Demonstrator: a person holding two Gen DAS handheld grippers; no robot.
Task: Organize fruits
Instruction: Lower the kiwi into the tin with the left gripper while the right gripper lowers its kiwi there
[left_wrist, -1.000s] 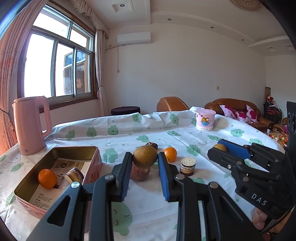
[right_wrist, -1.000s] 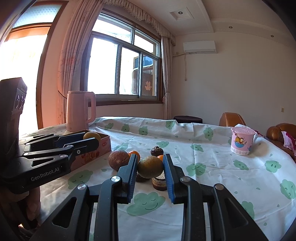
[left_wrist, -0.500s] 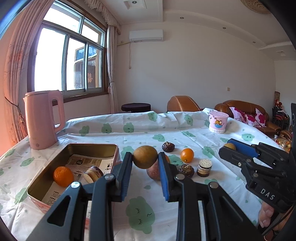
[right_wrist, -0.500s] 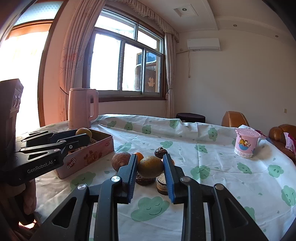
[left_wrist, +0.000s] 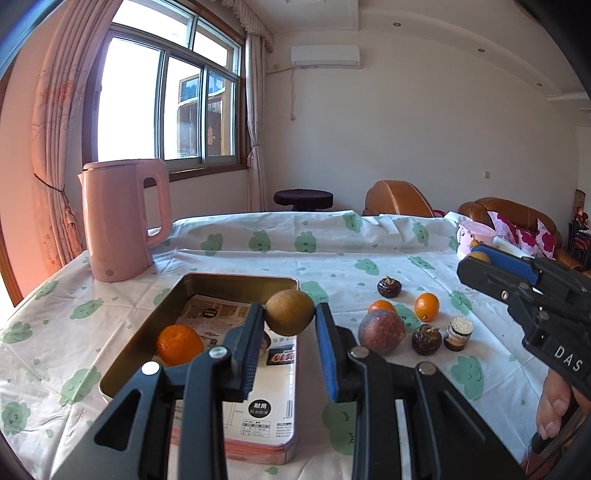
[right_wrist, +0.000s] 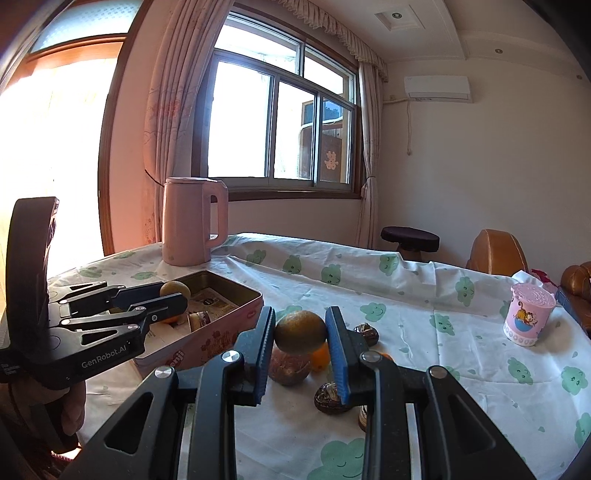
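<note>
Two brown fruits (left_wrist: 289, 312) (right_wrist: 300, 331), each gripper-held.

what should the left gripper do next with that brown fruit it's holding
Probably ease it forward and down into the tin, then open. The left gripper is shut on the brown fruit just above the tin's near half, where a mandarin already lies.

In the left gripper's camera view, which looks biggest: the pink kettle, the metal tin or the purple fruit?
1. Metal tin, nearer the camera, so unsure against the kettle.
2. Pink kettle.
3. Purple fruit, clearly smallest.
</note>
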